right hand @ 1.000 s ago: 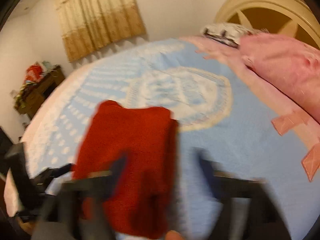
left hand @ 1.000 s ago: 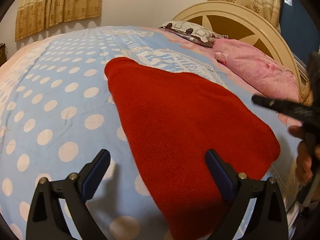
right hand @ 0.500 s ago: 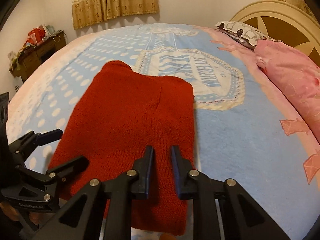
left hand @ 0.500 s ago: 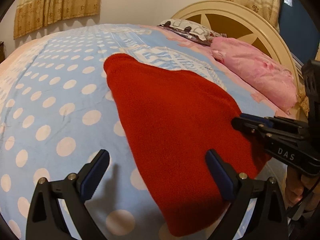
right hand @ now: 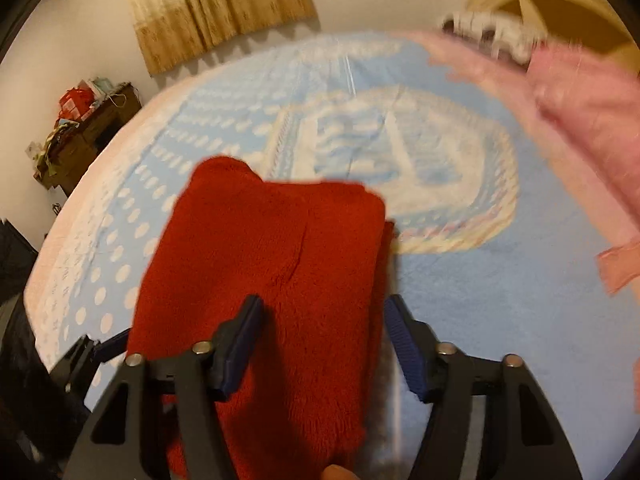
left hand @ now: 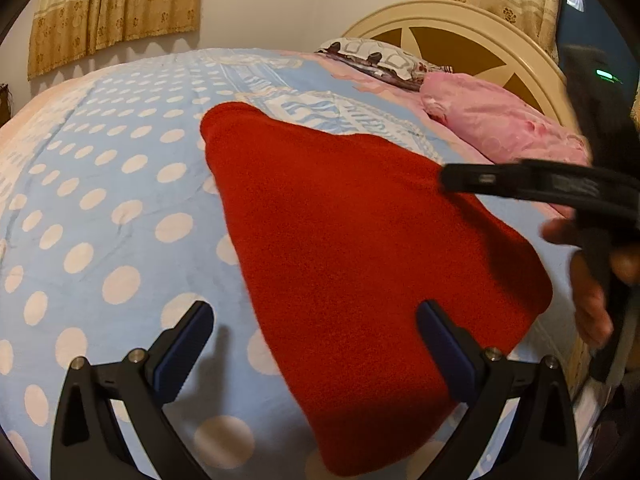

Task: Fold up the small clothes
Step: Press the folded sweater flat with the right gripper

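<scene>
A red knitted garment lies folded flat on the blue dotted bedspread. My left gripper hovers open over the garment's near left edge, one finger over the bedspread and the other over the knit. In the right wrist view the right gripper points down at the red garment near its right edge, its jaws opening. The knit lies under and between the pads, and they do not press on it. From the left wrist view the right gripper shows side-on above the garment's right part, held by a hand.
A pink pillow and a patterned pillow lie against the cream headboard at the far right. A cluttered dark cabinet stands by the wall beyond the bed's left side. Curtains hang behind.
The right gripper's jaws were nearly shut half a second ago and now stand apart. It has dropped lower and closer over the garment's right edge. The left gripper has kept still.
</scene>
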Demonstrator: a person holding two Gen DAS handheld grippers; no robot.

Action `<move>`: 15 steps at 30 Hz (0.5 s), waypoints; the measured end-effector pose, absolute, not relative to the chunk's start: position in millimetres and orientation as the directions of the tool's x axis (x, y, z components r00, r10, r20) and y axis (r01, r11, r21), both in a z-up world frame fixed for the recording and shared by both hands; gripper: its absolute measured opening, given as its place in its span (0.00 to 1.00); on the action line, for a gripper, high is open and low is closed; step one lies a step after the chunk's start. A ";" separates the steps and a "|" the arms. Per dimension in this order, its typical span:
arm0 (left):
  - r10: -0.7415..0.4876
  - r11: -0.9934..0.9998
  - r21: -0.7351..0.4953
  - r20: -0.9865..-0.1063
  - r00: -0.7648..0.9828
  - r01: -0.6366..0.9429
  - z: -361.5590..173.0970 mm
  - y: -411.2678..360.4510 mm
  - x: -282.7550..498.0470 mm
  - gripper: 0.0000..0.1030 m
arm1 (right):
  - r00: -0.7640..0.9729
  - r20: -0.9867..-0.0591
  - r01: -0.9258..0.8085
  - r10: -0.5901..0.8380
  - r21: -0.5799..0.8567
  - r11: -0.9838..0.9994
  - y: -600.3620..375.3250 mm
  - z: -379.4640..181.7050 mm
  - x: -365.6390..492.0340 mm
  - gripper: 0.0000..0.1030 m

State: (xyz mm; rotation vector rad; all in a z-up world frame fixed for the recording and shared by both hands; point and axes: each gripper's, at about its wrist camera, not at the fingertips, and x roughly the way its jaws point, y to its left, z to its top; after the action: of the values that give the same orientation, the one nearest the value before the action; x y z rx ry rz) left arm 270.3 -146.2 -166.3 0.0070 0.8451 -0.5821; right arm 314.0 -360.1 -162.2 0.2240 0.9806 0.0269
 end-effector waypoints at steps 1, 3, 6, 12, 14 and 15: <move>-0.481 0.845 -0.215 -0.706 0.520 0.490 -166.4 -147.5 269.7 1.00 | 0.542 -0.829 0.087 0.138 0.219 0.972 -362.2 -167.6 318.3 0.30; -0.479 0.845 -0.212 -0.707 0.520 0.491 -166.2 -148.4 269.4 1.00 | 0.552 -0.824 0.100 0.128 0.218 0.971 -362.4 -168.7 317.5 0.21; -0.477 0.846 -0.215 -0.713 0.514 0.488 -163.1 -145.2 267.4 1.00 | 0.589 -0.807 0.105 0.045 0.131 0.986 -356.2 -159.2 306.0 0.12; -0.451 0.849 -0.167 -0.724 0.522 0.502 -165.1 -151.5 260.1 1.00 | 0.572 -0.819 0.141 0.029 0.133 0.981 -368.5 -172.5 310.9 0.12; -0.452 0.853 -0.185 -0.729 0.514 0.488 -163.1 -148.7 262.2 1.00 | 0.588 -0.809 0.123 0.015 0.108 0.986 -363.5 -163.6 305.8 0.16; -0.449 0.857 -0.184 -0.726 0.521 0.482 -159.2 -146.2 261.9 1.00 | 0.605 -0.796 0.113 0.008 0.096 0.989 -360.7 -158.0 301.2 0.20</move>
State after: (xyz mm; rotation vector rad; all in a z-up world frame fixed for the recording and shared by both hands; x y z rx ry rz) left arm 261.9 -146.2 -159.2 0.0420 0.8568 -0.5582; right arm 301.2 -360.7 -158.0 0.1411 0.9203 -0.0608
